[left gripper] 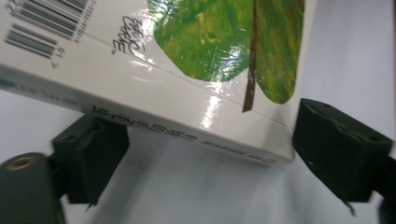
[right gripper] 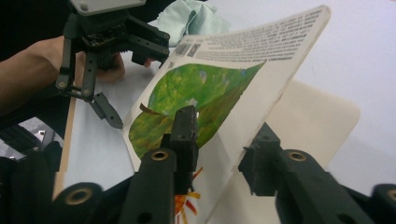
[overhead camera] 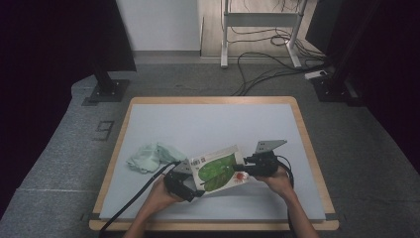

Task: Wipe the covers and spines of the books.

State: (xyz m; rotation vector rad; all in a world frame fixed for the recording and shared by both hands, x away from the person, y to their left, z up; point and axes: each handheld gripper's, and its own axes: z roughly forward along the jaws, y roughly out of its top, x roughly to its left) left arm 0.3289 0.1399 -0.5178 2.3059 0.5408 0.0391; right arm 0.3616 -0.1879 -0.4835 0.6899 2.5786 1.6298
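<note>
The right gripper (right gripper: 219, 149) pinches the picture book (overhead camera: 218, 168); the left gripper (left gripper: 205, 158) gapes wide around its spine. Spine writing is too blurry.

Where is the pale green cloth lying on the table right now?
In the high view the cloth lies crumpled on the table's left half, just left of the picture book and beyond the left gripper.

Dim, vignetted high view; glare on the blurred book cover (left gripper: 205, 51).
</note>
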